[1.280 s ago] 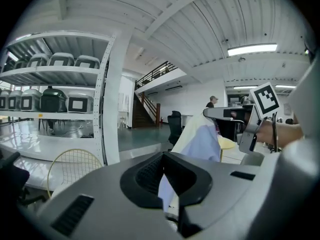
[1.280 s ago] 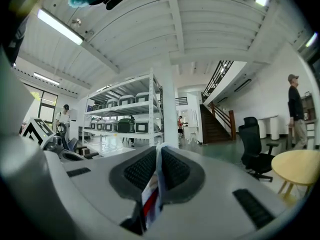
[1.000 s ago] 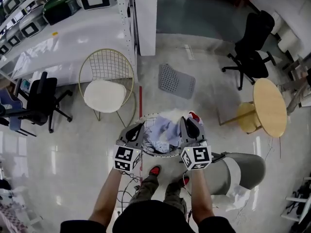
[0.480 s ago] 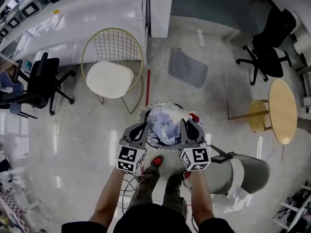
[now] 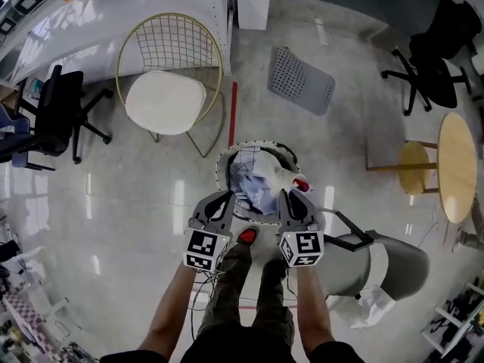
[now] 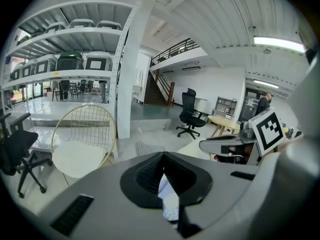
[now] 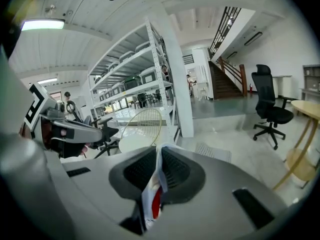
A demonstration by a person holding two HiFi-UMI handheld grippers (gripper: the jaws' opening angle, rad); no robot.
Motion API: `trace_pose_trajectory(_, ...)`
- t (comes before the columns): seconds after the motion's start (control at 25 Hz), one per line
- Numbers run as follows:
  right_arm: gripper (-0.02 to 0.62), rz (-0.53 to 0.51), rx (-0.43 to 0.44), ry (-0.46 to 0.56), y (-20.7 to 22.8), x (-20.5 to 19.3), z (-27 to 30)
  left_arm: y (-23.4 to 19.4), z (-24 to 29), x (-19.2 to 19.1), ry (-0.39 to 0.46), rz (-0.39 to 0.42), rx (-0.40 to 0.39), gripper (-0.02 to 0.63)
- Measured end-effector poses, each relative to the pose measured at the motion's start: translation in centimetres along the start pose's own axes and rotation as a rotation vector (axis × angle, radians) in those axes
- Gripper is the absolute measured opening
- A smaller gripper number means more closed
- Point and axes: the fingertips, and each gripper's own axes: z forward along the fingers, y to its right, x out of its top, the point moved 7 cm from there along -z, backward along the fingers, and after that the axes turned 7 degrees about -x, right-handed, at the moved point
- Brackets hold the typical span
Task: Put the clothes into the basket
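Observation:
A round wire basket [image 5: 224, 165] stands on the floor just ahead of my feet. A light blue and white garment [image 5: 261, 184] with a red patch is bunched in and over it. My left gripper [image 5: 227, 197] is at the basket's near left rim, and in the left gripper view the left gripper [image 6: 164, 176] is shut on a fold of pale cloth [image 6: 169, 203]. My right gripper [image 5: 291, 196] is at the near right rim. In the right gripper view the right gripper [image 7: 159, 164] is shut on white cloth with a red patch [image 7: 151, 200].
A gold wire chair with a white cushion [image 5: 168, 89] stands behind the basket on the left. A grey perforated panel [image 5: 302, 80] lies on the floor beyond. A grey chair [image 5: 378, 263] is close on my right, a round wooden table [image 5: 458, 165] farther right, and black office chairs [image 5: 53, 116] on the left.
Both grippers have come down together with the garment, which now sits lower in the basket. Both pairs of jaws stay shut on the cloth.

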Motion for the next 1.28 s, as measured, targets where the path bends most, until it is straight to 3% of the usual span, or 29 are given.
trace_pose_trajectory(0.56,0.054,0.034,-0.013,-0.152,0.7,-10.0,3.1,-1.0,3.2,-6.3,-0.088,-0.05,-0.023,0.006)
trace_pose_trajectory(0.92,0.058,0.068,-0.028,-0.21,1.4,-12.4,3.7,-0.8,3.3,-8.1,-0.13,-0.063,-0.03,0.006)
trace_pose_trajectory(1.12,0.257,0.121,-0.033,-0.223,1.4,-12.8,3.7,-0.5,3.3,-7.9,-0.125,-0.058,-0.036,0.006)
trace_pose_trajectory(1.28,0.279,0.112,-0.038,-0.23,1.6,-12.8,3.0,0.1,3.2,-7.3,-0.118,-0.049,-0.035,0.006)
